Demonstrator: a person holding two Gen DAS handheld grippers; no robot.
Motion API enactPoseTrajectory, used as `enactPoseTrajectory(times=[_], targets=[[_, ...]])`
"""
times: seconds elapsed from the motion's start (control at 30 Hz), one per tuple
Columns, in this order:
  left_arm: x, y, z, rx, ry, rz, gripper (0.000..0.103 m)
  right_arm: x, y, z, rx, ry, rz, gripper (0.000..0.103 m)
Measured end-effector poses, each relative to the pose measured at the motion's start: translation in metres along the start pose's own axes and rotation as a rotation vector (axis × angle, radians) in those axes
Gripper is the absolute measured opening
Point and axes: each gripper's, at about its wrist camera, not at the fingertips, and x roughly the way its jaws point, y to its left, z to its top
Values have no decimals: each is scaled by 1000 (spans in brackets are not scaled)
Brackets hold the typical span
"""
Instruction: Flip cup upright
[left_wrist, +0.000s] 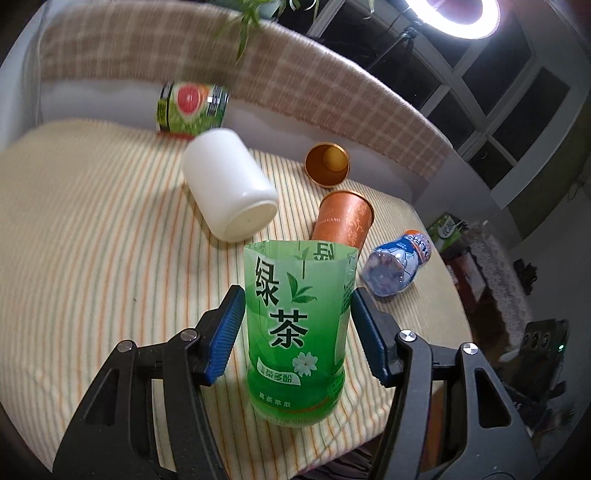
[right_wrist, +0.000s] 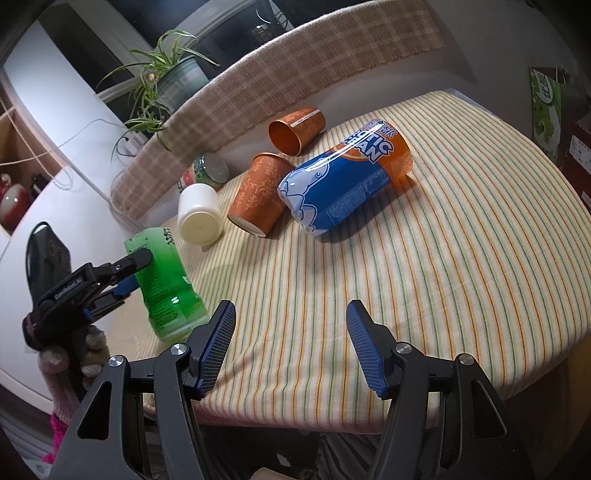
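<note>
Striped surface (left_wrist: 92, 229) before me. Green cup (left_wrist: 299, 328) upright near front edge, between my left tongs (left_wrist: 297, 332); pads flank it, contact unclear. White cup (left_wrist: 231, 184) at 11 o'clock, orange cup (left_wrist: 343, 218) at 1. Right tongs (right_wrist: 291, 347) wide, empty.

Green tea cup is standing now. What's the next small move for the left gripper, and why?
Probably pull the left gripper straight back. The green cut-off tea-bottle cup already stands upright, open end up, on the striped cloth, and the blue pads look barely off its sides, so retreating without sideways drift should avoid tipping it.
</note>
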Motion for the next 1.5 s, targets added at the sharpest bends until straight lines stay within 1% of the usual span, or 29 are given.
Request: enactPoseTrajectory(times=[0.13,0.23,0.43,0.63,0.97,1.23,1.5], targets=[[-7,-13,-1,69,-47,46,59,0,2,0,-7,-4,-3,62],[-8,-20,0,107,-69,69,57,-1,2,0,-10,-6,-3,62],[-1,-22,1,123,-74,101,56,-1,1,0,-12,-5,-6,62],[-1,-27,-2,151,-78,117,56,-1,-1,0,-6,-6,-8,62],[4,-37,-3,198,-73,133,56,0,1,0,-12,-2,-5,62],[10,-42,-3,207,-74,132,56,-2,-2,0,-5,-5,-9,62],[16,-43,-4,193,-54,108,64,-2,-2,0,-4,-7,-10,62]])
